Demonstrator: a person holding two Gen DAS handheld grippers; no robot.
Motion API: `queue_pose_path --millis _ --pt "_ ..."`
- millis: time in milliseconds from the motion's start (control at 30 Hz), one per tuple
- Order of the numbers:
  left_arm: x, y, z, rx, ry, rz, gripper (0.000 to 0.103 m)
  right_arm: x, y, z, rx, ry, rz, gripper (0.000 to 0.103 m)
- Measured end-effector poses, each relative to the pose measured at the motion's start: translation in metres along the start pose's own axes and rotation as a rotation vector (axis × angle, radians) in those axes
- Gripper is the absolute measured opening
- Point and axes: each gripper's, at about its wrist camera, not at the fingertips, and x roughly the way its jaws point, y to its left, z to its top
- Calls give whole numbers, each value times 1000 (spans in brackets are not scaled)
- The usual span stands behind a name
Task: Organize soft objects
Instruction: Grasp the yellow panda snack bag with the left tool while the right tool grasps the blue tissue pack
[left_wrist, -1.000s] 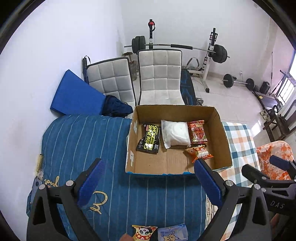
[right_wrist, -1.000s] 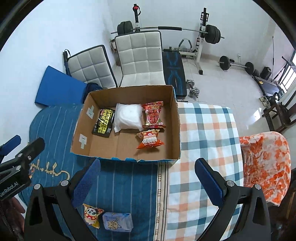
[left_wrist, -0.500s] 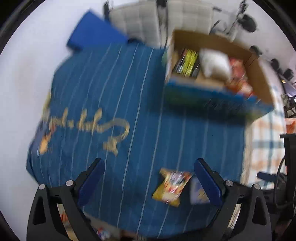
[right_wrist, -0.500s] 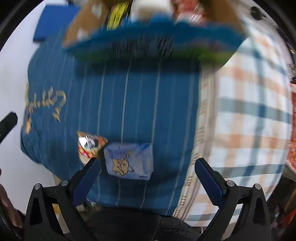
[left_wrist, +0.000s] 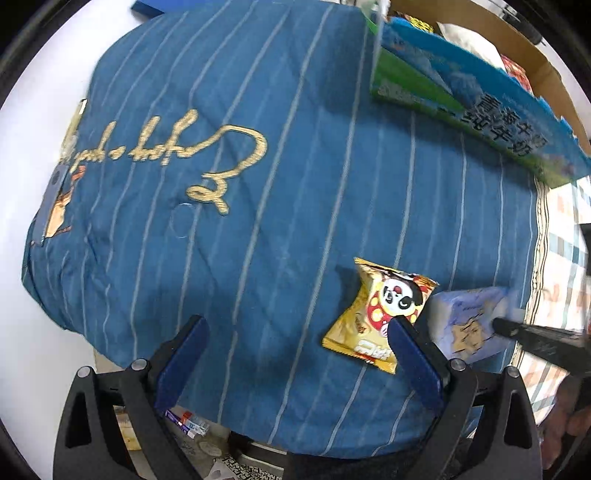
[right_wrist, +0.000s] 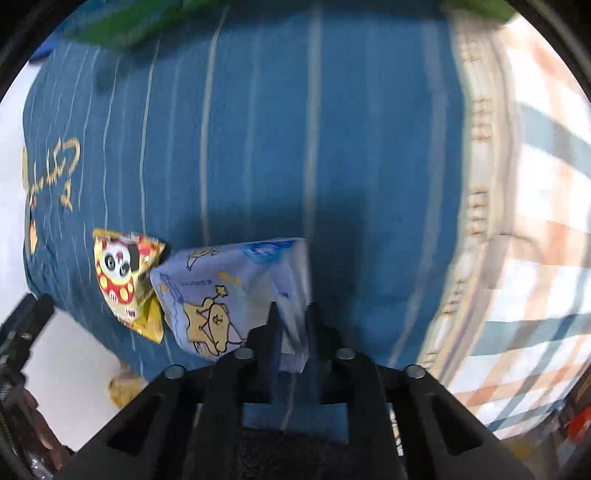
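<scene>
Striped blue quilt (left_wrist: 258, 155) beside checked cloth (right_wrist: 535, 229).

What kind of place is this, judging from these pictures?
Probably a room in a home: a blue striped quilt and a checked cloth cover the surface, with a panda snack packet and a cardboard box on it.

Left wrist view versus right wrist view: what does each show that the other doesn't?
Only the left wrist view shows the box with its printed front wall, and the left gripper open over the blue cloth, empty.

Only the right wrist view shows the right gripper shut on an edge of the tissue pack, and much of the checked cloth.

Both show the panda snack bag lying beside the tissue pack on the blue cloth.
</scene>
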Motion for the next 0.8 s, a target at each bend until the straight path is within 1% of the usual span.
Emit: queue_pose_path --millis 100,167,233,333,367,400,467,500,533,567,600,633,667,700,733,767,800 --pt "11 -11 2 30 24 -24 99 -18 -18 -5 65 -62 -12 10" --pt "16 -22 5 59 33 -39 99 -34 -42 -13 125 -124 -32 9" --pt "23 -34 7 98 51 -47 99 -44 -65 -21 183 -157 -39 9" --pt "39 -53 10 168 93 -49 99 -52 -105 -31 273 -162 -39 9" --pt "47 -61 10 200 120 -43 99 -55 -117 -26 290 -158 -43 10" --pt "55 -66 11 222 142 -35 99 -54 -127 -28 295 -140 -45 10" --pt "72 -76 10 261 195 -32 99 -52 -141 -31 289 -106 -41 19" --pt "78 -78 10 265 216 -31 99 -52 -144 -32 263 -93 -51 38" --pt "83 -78 9 266 230 -29 98 -53 -143 -32 219 -84 -77 66" --pt "86 -79 9 264 236 -38 89 -56 -140 -32 183 -92 -98 78" --pt "88 -78 9 253 243 -53 73 -62 -135 -33 131 -112 -118 94" --pt "89 -77 9 241 250 -56 64 -69 -125 -33 45 -135 -139 97" --pt "90 -76 10 229 258 -62 53 -72 -116 -33 -9 -137 -173 96" --pt "89 -75 12 220 259 -69 51 -73 -111 -33 -45 -140 -198 96" --pt "87 -75 14 210 254 -73 49 -76 -99 -32 -129 -145 -227 96" --pt "84 -77 16 204 243 -76 48 -76 -89 -27 -172 -142 -242 96" --pt "82 -80 17 204 235 -81 48 -74 -77 -24 -258 -126 -269 96"
